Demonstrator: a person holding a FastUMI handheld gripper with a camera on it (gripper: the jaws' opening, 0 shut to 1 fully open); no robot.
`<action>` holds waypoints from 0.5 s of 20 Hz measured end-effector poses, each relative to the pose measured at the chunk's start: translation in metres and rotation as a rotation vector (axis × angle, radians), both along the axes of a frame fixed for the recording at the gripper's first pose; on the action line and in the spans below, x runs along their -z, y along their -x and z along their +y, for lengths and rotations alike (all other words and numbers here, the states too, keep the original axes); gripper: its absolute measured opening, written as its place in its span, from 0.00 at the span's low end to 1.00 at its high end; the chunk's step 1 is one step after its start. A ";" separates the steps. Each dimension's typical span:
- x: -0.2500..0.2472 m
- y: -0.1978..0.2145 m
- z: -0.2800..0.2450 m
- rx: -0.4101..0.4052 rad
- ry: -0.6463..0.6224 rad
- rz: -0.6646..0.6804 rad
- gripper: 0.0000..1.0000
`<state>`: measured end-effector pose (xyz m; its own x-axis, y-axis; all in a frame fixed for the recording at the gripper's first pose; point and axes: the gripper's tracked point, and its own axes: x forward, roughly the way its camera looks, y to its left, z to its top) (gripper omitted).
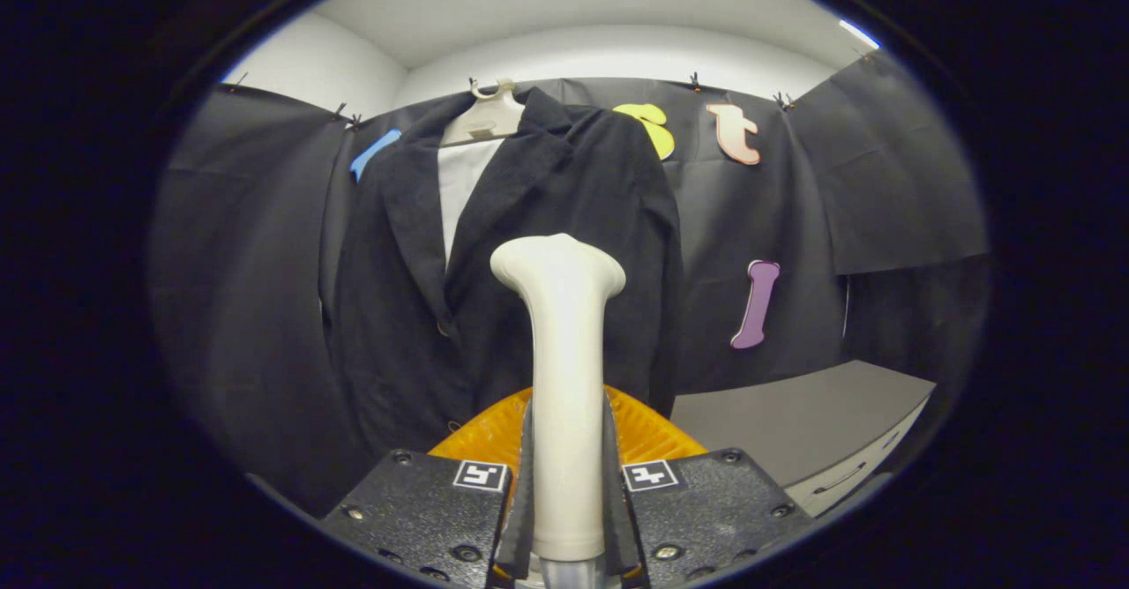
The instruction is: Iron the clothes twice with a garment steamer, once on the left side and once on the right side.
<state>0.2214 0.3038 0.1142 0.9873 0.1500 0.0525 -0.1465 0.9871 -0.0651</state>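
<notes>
— Cream plastic, that upright piece in the middle: what is it?
— It is the garment steamer (564, 377), standing upright with its flared head at the top, in front of the jacket's lower front.
— And the gripper (566, 483)?
— Clenched on the steamer's handle; both fingers (527, 483) press against it, one on each side.
— Where are the clothes?
— A dark suit jacket (529, 245) hangs beyond the fingers on a pale hanger (487, 117) against the black cloth wall (776, 245), with a white shirt (460, 183) showing between the lapels. The steamer's head sits a little to one side of the button line; whether it touches the cloth I cannot tell.
— Anything else?
— An orange ribbed part (644, 430) lies just behind the fingers, and a grey cabinet with a drawer handle (811, 430) stands off to the side of the jacket
</notes>
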 end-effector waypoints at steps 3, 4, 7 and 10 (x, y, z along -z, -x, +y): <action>0.023 0.004 -0.005 0.006 0.005 0.036 0.34; 0.033 0.007 -0.008 0.008 0.009 0.051 0.34; 0.062 0.014 -0.010 0.003 0.024 0.103 0.34; 0.094 0.020 -0.010 -0.002 0.052 0.158 0.34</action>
<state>0.2013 0.2936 0.0200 0.9824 0.1504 -0.1108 -0.1608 0.9827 -0.0919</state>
